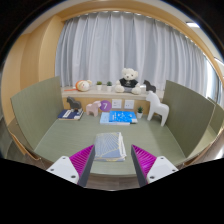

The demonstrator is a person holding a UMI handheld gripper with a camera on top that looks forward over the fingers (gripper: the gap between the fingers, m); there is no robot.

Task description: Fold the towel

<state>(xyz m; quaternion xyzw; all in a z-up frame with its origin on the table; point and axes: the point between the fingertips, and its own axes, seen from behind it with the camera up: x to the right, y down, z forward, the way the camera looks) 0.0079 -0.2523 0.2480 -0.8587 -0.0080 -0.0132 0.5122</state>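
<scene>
Gripper [113,162] spread wide, holding nothing, hovering over the green table [60,140]. Towel [110,147] lying on that table between and just ahead of the fingers, untouched by either. Seemingly already folded into a small rectangle; perhaps one fold left.

Towel [109,147] on table [60,140], between claw [113,163] fingers, shelf [105,95] behind

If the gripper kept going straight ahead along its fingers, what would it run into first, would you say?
Most likely the folded towel, lying on the green table just ahead of the open gripper, roughly centred on the gap between its fingers. Depth is hard to judge, so it might pass just over it.
</scene>
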